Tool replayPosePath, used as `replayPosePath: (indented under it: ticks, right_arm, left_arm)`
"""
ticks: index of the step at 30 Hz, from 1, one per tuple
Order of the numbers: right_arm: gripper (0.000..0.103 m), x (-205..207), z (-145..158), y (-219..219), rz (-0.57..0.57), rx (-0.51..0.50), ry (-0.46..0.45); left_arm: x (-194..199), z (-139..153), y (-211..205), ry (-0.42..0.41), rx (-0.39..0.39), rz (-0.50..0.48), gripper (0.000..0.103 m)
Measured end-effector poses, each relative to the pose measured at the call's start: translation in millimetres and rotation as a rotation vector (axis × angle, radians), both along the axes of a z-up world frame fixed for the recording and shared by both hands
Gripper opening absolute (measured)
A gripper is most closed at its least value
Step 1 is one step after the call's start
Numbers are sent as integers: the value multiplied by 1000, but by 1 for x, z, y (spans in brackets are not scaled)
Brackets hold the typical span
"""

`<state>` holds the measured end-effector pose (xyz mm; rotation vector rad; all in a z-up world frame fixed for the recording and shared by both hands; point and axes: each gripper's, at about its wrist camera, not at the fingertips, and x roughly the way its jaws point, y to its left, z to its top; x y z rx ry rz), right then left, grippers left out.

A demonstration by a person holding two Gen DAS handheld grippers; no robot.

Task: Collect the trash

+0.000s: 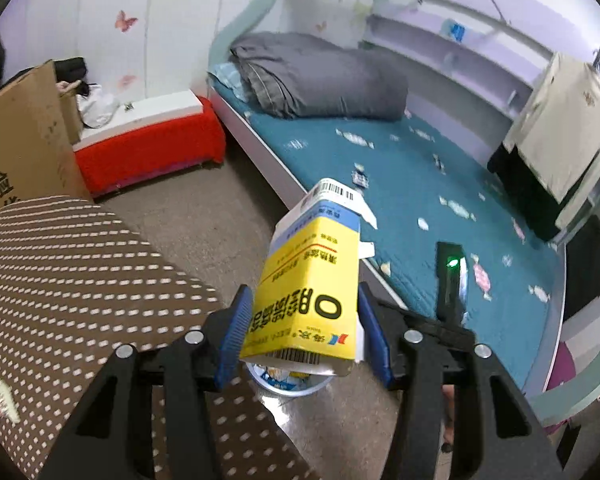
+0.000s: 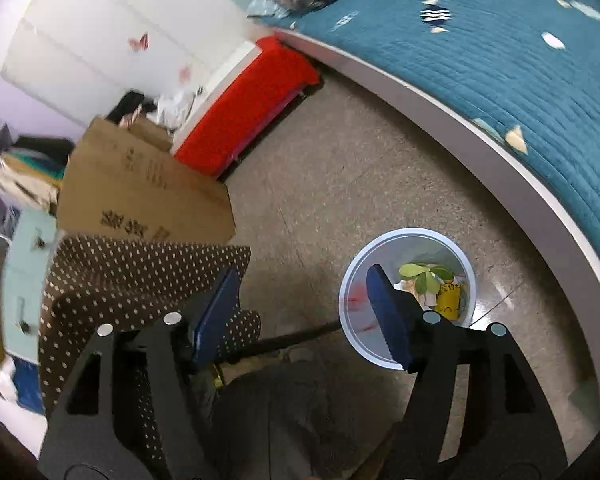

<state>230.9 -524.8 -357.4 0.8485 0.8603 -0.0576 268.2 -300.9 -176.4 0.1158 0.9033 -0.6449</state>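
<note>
The left gripper [image 1: 306, 332] is clamped on a yellow carton [image 1: 312, 284], both blue pads pressed against its sides. Below the carton, the bin [image 1: 288, 384] is partly hidden. The right gripper [image 2: 304, 316] stands wide apart and empty. Just beyond its right finger, the bin [image 2: 408, 240] sits on the floor [image 2: 320, 168], holding a yellow packet [image 2: 449, 300] and what appear to be green leaves [image 2: 422, 276]. The bed [image 2: 500, 80] lies farther back.

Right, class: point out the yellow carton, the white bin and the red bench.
yellow carton [image 1: 306, 276], left wrist view, on its yellow face.
white bin [image 2: 354, 280], right wrist view, on its left rim.
red bench [image 1: 148, 152], left wrist view, on its red front.
</note>
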Motion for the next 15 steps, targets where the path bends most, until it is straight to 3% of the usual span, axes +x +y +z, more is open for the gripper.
replayPosePath:
  ticks: [2, 7, 10, 12, 15]
  right_arm:
    - [77, -11, 6, -9, -23, 3, -20]
    - [82, -39, 39, -28, -69, -9, -100]
    - [84, -50, 60, -35, -76, -34, -137]
    - [85, -55, 69, -36, -79, -44, -154]
    - [90, -62, 79, -39, -84, -60, -165]
  left_arm:
    - [5, -11, -15, 25, 27, -19, 52]
    - [19, -43, -49, 114, 104, -67, 52]
    - [28, -58, -67, 144, 150, -91, 58]
    - [36, -68, -75, 158, 190, -81, 79]
    - [43, -67, -78, 135, 232, -39, 94]
